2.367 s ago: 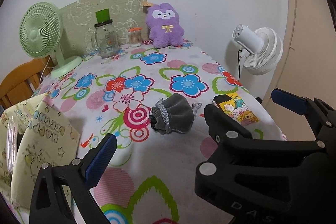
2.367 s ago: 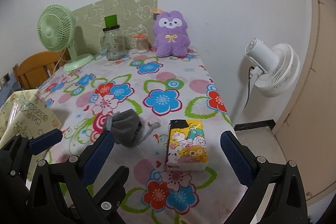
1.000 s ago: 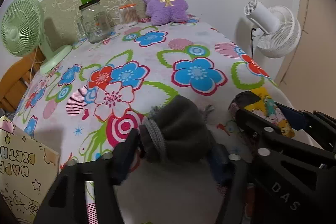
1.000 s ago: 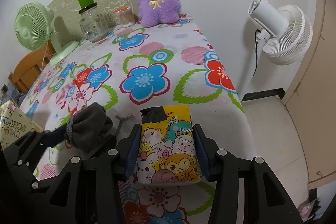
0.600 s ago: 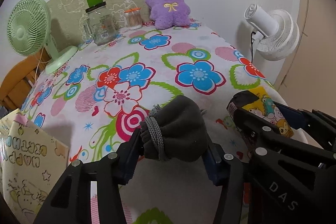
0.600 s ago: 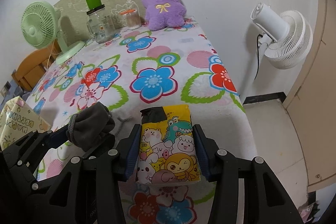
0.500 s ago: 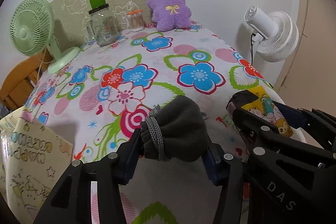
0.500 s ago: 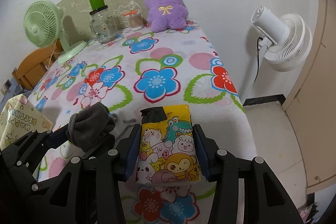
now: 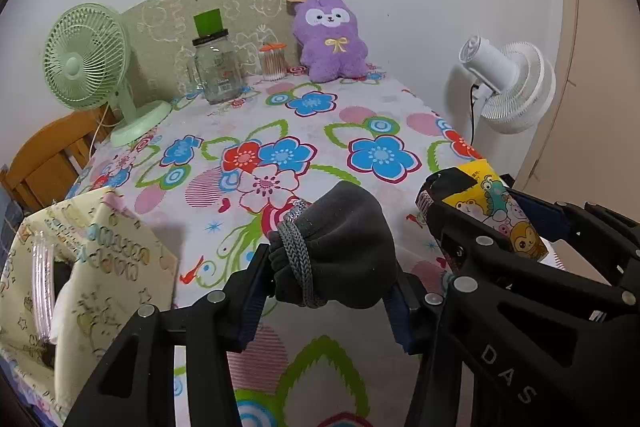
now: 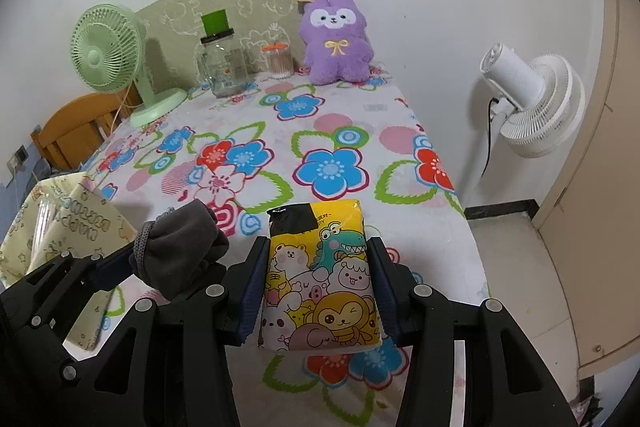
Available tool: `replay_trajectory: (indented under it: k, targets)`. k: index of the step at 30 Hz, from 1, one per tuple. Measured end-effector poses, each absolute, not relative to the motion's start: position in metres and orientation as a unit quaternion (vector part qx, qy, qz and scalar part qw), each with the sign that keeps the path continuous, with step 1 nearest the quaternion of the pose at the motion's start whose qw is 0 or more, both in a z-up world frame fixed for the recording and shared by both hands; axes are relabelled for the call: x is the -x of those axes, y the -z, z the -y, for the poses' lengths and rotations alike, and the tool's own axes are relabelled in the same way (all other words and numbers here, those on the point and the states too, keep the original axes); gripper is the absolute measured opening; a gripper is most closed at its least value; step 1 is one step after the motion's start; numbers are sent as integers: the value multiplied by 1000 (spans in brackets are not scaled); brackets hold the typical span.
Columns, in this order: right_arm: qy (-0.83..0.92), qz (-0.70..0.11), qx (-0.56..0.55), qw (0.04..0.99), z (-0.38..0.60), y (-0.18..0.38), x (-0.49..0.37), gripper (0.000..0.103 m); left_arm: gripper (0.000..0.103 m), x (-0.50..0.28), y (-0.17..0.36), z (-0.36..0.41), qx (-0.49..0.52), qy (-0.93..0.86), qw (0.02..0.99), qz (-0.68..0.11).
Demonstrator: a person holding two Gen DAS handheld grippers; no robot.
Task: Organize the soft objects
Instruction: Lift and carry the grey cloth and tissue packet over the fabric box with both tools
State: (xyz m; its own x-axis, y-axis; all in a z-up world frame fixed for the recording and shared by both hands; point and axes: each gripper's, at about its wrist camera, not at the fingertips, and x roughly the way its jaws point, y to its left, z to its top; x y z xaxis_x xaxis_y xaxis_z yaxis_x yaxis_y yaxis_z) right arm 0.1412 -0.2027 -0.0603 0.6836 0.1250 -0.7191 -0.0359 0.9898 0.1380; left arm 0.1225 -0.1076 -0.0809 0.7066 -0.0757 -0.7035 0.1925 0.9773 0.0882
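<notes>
While my left gripper (image 9: 330,291) squeezes the soft grey pouch (image 9: 340,251) mid-body, my right gripper (image 10: 318,291) clamps the squashy tissue pack (image 10: 320,279) by its sides; both look light.

left tongs (image 9: 326,291) closed on grey pouch (image 9: 340,251) | right tongs (image 10: 318,289) — tissue pack (image 10: 320,287) gripped | both lifted off table

Raised letters "DAS" read on black body of right gripper (image 9: 496,223), seen from left wrist view. Cream gift bag (image 10: 76,223), left of that gripper, bore pastel lettering, seemingly "HAPPY BIRTH…", partly folded. Small print on yellow tissue pack (image 10: 320,283) too small to read.
</notes>
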Motion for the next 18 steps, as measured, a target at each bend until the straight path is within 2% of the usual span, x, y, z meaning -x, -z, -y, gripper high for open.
replay_trajectory:
  k: [18]
  targets:
    - [-50, -354, -47, 933, 169, 20, -104, 52, 53, -79, 45, 78, -75, 67, 936, -336]
